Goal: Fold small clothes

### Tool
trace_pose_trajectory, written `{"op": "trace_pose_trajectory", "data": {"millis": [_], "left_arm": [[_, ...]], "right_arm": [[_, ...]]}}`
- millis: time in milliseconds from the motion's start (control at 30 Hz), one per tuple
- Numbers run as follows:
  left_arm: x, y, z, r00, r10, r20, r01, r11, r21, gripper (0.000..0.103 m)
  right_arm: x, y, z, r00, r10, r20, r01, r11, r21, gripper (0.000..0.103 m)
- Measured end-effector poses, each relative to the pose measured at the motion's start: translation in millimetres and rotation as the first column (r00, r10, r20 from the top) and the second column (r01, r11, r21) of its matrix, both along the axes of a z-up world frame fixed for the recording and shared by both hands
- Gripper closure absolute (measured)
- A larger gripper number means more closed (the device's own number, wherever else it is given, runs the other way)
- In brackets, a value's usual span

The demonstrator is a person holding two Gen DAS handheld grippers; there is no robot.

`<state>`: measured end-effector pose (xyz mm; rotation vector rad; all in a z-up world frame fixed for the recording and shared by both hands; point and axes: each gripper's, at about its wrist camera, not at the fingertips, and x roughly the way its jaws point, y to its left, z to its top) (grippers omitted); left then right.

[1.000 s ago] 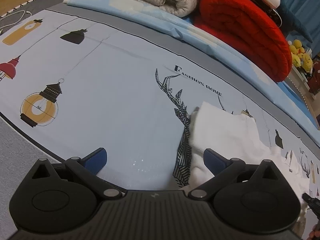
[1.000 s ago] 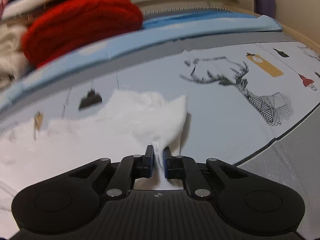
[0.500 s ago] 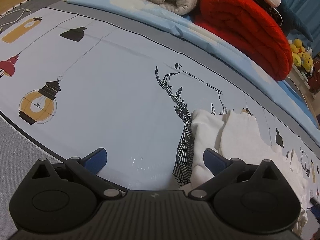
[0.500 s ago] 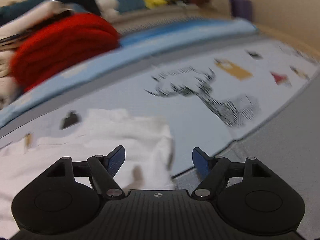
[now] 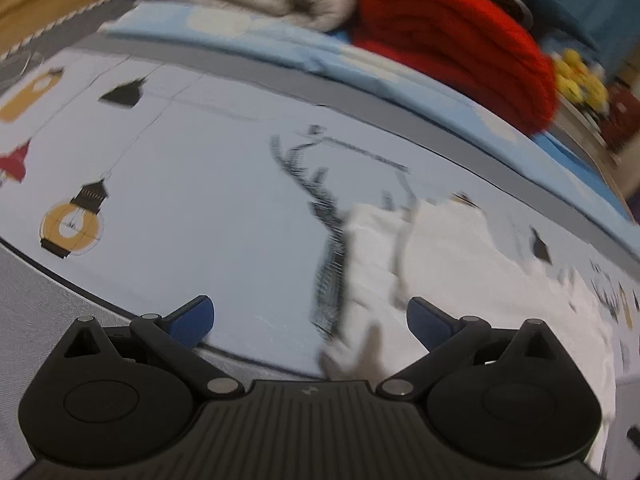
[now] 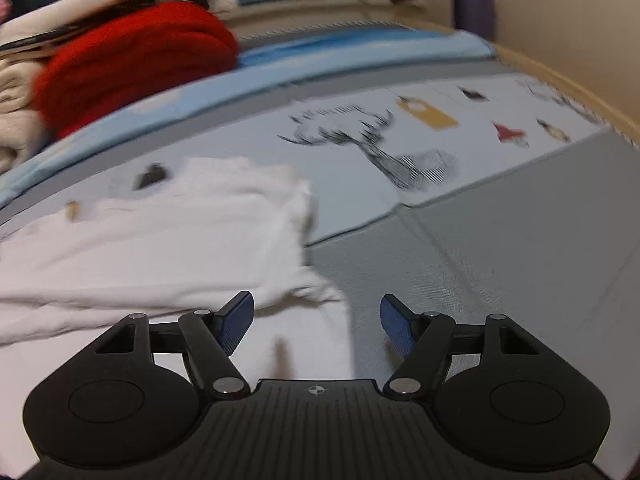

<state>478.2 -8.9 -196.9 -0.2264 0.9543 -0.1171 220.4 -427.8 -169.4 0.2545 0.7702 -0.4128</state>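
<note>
On the printed bedsheet (image 5: 200, 184), toward its near grey border, the white garment (image 6: 168, 240) now lies released: a second ago the right gripper (image 6: 316, 322) pinched a peak of it, and its jaws have just been opening, now standing wide with nothing between them. The left gripper (image 5: 310, 318) has its jaws wide apart too, empty, as before. The soft cotton cloth is folded over itself with a rumpled edge. A ribbed red blanket (image 5: 460, 44) lies rolled at the far edge.
</note>
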Motion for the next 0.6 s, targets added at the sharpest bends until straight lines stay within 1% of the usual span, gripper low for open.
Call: {"op": "trace_pose_trajectory", "data": {"millis": [67,100,133,200,267,333,400,467,500,600], "left_arm": [[-21,-11,10,0.999,-0.049,0.004,0.049,0.999,0.013,0.0],[-31,-16,14,0.998,-0.066,0.003,0.066,0.998,0.013,0.0],[-41,-20,18,0.997,-0.076,0.003,0.076,0.997,0.013,0.0],[-61,-26,31,0.996,-0.093,-0.001,0.093,0.995,0.019,0.0],[-87,-27,45,0.992,-0.124,0.003,0.124,0.992,0.009,0.0],[-120,-24,56,0.989,-0.15,0.008,0.15,0.989,-0.004,0.0],[-154,-17,63,0.986,-0.166,-0.007,0.166,0.986,-0.015,0.0],[-189,-10,67,0.982,-0.187,-0.033,0.187,0.982,-0.009,0.0],[-205,-7,68,0.981,-0.186,-0.046,0.186,0.982,0.004,0.0],[-257,10,61,0.989,-0.129,-0.069,0.132,0.99,0.046,0.0]], "right_arm": [[-8,26,16,0.997,0.08,0.005,-0.08,0.996,-0.042,0.03],[-14,38,23,0.994,0.108,0.007,-0.108,0.993,-0.042,0.027],[-21,49,29,0.992,0.129,0.005,-0.128,0.991,-0.025,0.026],[-34,66,39,0.99,0.144,0.002,-0.144,0.989,0.034,0.026],[-50,83,49,0.987,0.158,-0.003,-0.157,0.985,0.067,0.026],[-67,99,56,0.985,0.175,0.006,-0.175,0.982,0.068,0.024],[-82,112,61,0.982,0.186,0.001,-0.186,0.981,0.057,0.023],[-94,121,64,0.981,0.195,-0.008,-0.195,0.98,0.041,0.023],[-102,125,66,0.98,0.197,-0.011,-0.197,0.98,0.035,0.023],[-124,130,67,0.981,0.192,-0.009,-0.191,0.98,0.046,0.022]]}}
